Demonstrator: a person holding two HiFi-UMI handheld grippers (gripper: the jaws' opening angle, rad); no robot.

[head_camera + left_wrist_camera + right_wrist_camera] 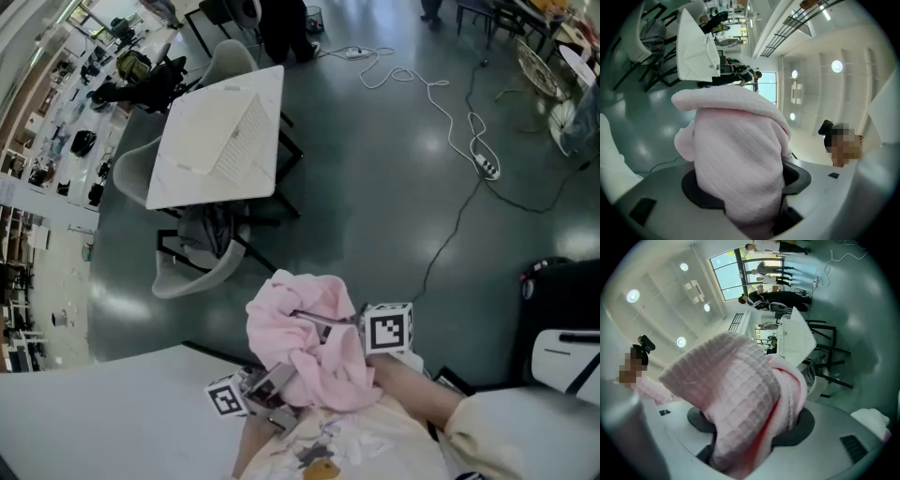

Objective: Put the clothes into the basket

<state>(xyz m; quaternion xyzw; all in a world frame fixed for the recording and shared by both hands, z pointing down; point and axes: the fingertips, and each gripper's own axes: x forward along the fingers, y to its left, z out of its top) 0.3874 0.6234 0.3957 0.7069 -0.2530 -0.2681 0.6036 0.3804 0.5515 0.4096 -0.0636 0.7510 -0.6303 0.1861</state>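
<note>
One pink garment [305, 347] is bunched into a lump between the two grippers, held up over the near edge of a white worktop [103, 403]. The left gripper [267, 386] is clamped on its lower end. In the left gripper view the ribbed cloth [736, 164] fills the gap between the jaws of the left gripper [740, 206], stands straight out along them and folds over at the far end. The right gripper [317, 324] bites into the lump from the other side. In its own view the jaws of the right gripper [740, 441] are closed on a thick waffle-knit fold [736, 399] that leaves them and leans off to the left.

The bundle's long axis runs from the left gripper, nearest the person, up and away towards the floor beyond, with the right gripper just beside its middle. No free end hangs clear.

There is one white basket [225, 131], well apart from both grippers, straight ahead of them across the grey floor. It sits on a single white table [267, 94]. It looks to be lying on its side, mesh wall [701, 58] towards the grippers, though I can't be sure from here. From the right gripper it [794, 336] shows past the cloth's far edge
</note>
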